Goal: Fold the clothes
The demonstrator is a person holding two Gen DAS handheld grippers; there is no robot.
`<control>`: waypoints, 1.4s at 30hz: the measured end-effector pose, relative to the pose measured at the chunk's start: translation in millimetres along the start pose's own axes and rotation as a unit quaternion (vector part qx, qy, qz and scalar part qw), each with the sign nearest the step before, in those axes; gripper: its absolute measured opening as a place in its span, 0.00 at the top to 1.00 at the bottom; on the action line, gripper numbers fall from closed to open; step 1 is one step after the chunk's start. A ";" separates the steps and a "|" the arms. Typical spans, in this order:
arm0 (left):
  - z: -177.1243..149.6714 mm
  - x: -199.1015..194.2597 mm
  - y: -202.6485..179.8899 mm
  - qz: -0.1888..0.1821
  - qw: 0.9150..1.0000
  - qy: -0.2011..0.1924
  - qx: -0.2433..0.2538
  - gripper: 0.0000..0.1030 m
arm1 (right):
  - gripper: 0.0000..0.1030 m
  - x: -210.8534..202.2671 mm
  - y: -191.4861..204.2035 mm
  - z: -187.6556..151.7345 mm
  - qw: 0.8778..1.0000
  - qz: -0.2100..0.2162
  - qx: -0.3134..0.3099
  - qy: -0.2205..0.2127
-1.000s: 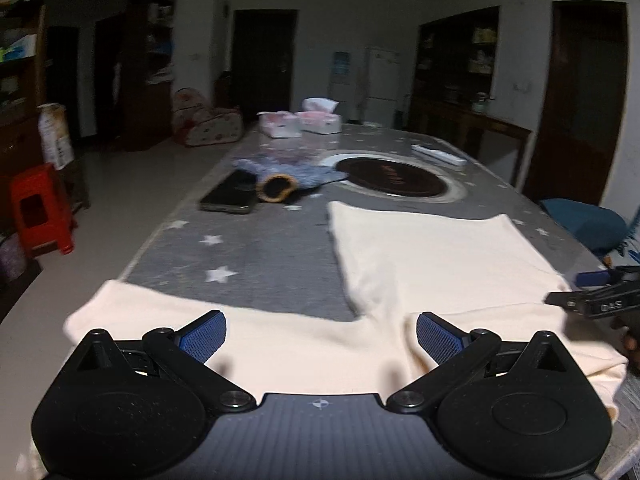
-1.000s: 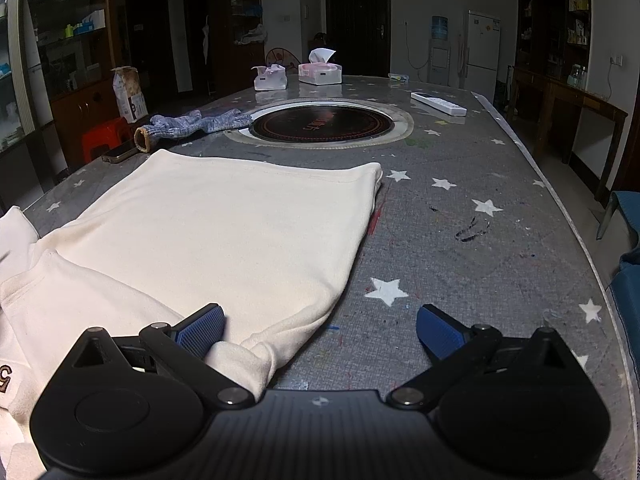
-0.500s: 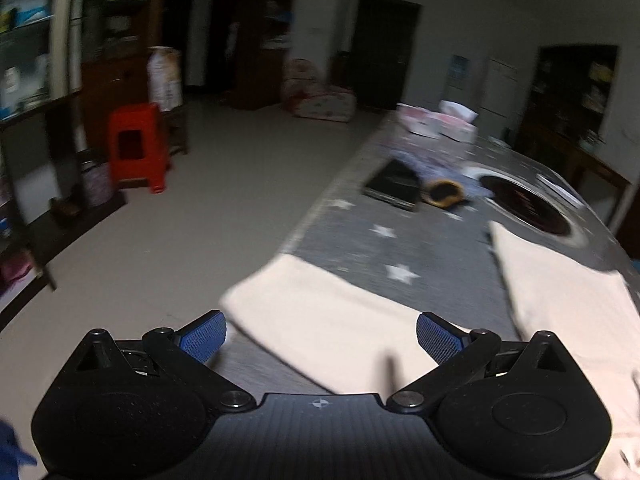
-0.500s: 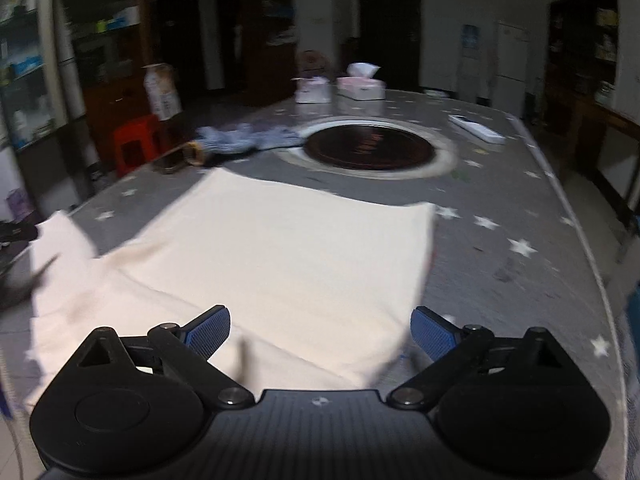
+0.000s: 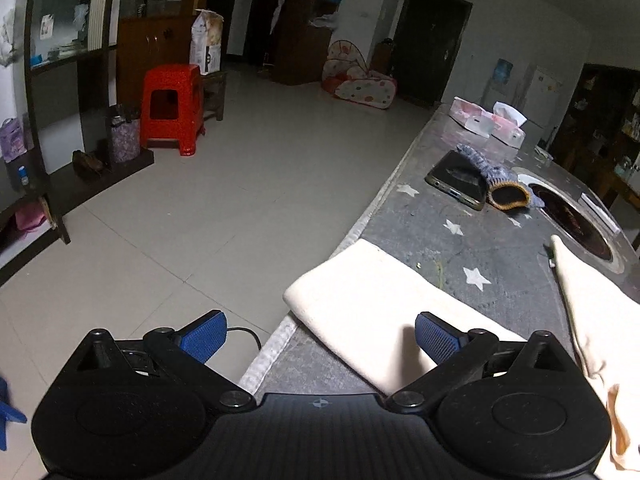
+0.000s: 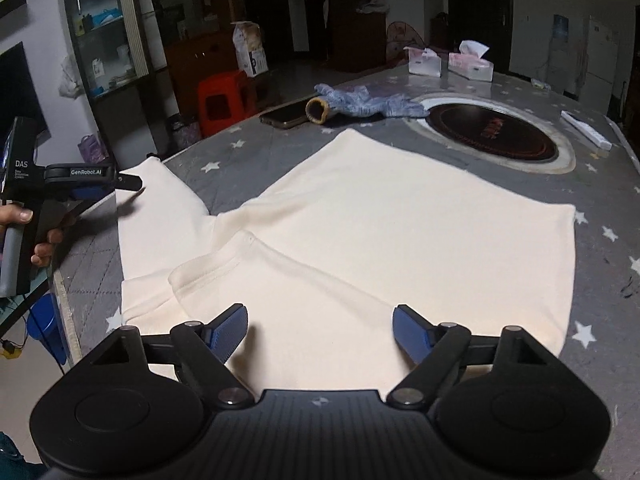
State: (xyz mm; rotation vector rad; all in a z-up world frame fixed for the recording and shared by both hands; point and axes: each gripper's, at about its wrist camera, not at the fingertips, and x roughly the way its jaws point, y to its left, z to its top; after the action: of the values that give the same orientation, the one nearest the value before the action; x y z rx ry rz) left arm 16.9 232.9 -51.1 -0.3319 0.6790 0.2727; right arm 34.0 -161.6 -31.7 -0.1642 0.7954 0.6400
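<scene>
A cream shirt lies spread flat on the grey star-patterned table. Its left sleeve reaches out to the table's left edge. My left gripper is open and hovers at that sleeve's end, the right finger over the cloth and the left finger past the table edge. In the right wrist view the left gripper, held by a hand, sits just left of the sleeve. My right gripper hangs over the shirt's near part beside a folded seam; its jaws are closing, with cloth below but nothing pinched.
A phone, a blue knitted glove and two tissue boxes lie further along the table. A round dark hob sits in the tabletop, with a white remote beyond it. Tiled floor and a red stool lie left of the table.
The left gripper swung left from the shirt's body to the sleeve end at the table edge. The right gripper shifted left over the shirt and its jaws narrowed.
</scene>
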 end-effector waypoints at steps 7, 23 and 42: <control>2.7 3.7 0.1 -0.012 1.000 -0.013 0.011 0.25 | 0.27 -3.6 -0.1 -2.6 1.000 0.000 0.005 -0.002; 15.5 -44.2 -34.3 -0.088 0.993 -0.078 0.020 0.93 | 0.47 -23.4 1.5 -6.9 1.000 0.005 0.012 -0.022; 11.1 -120.6 -164.5 -0.297 0.945 -0.089 0.107 0.94 | 0.47 -57.4 -28.0 -23.9 0.997 -0.013 0.050 -0.058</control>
State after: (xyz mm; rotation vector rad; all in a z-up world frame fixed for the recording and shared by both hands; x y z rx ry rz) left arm -9.1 70.5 70.0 -0.2848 0.3991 -0.3425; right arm 5.8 -220.0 -10.4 -0.0461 0.7107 0.5777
